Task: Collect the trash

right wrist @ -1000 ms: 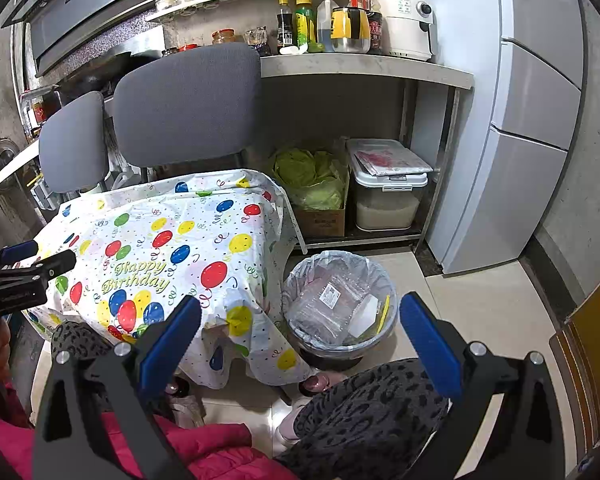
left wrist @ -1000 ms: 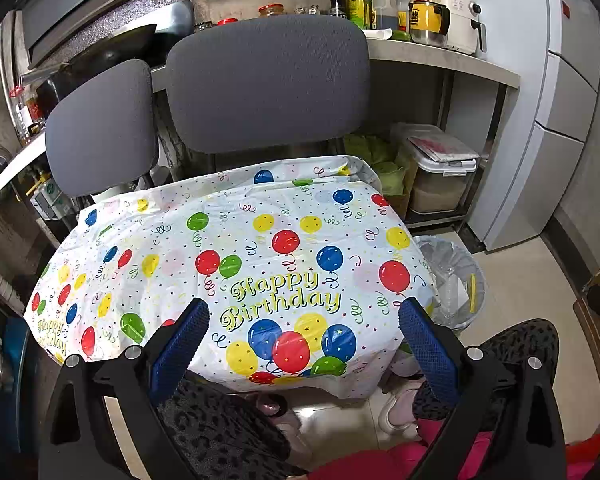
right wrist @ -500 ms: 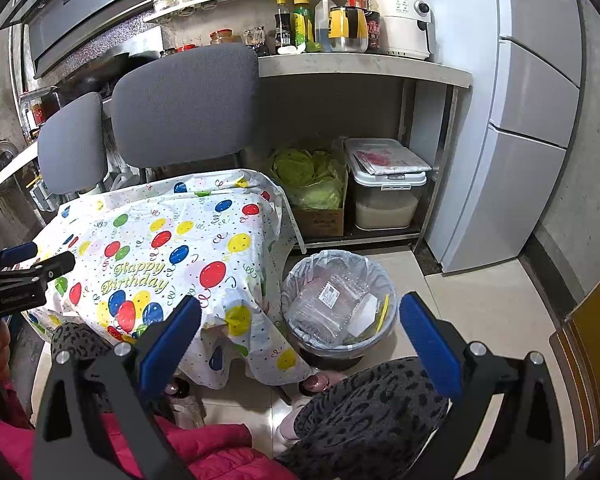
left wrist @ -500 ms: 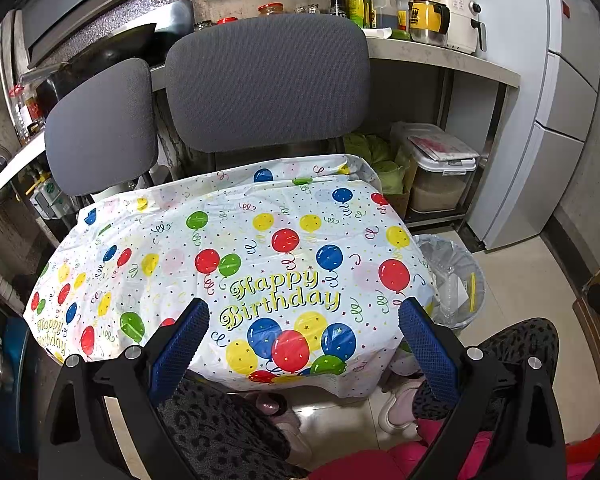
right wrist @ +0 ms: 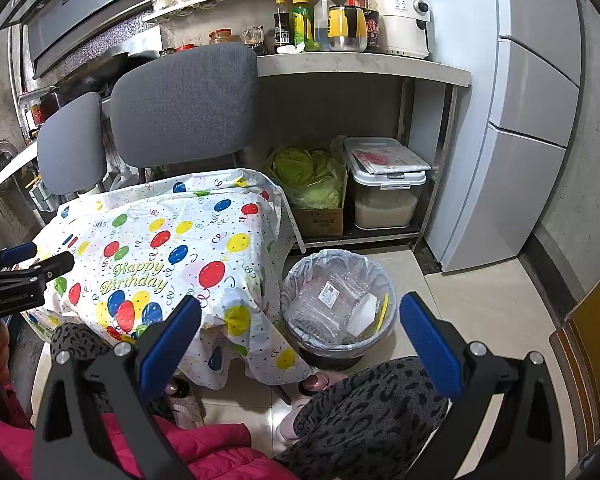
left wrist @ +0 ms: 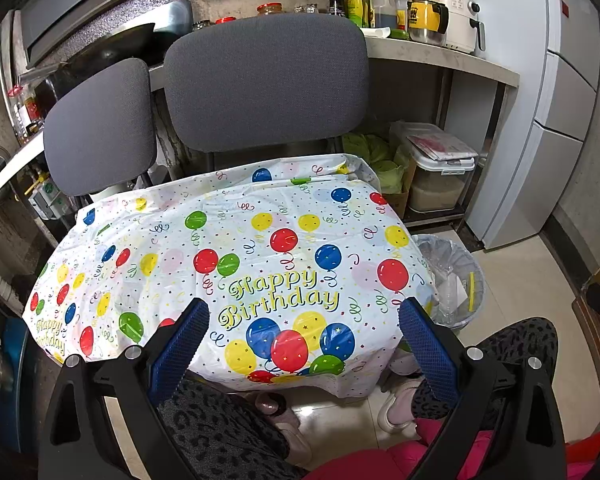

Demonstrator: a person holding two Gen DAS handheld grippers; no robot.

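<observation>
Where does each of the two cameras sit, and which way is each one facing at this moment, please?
Left wrist: rides the left gripper, facing forward and down over the balloon tablecloth toward two grey chairs; open blue fingers, patterned trouser legs and a pink sleeve show.
Right wrist: rides the right gripper, angled further right at the lined trash bin on the floor; open fingers and a knee show, and the left gripper at the left edge.
Shared: tablecloth, chairs, bin, counter shelf, fridge.
</observation>
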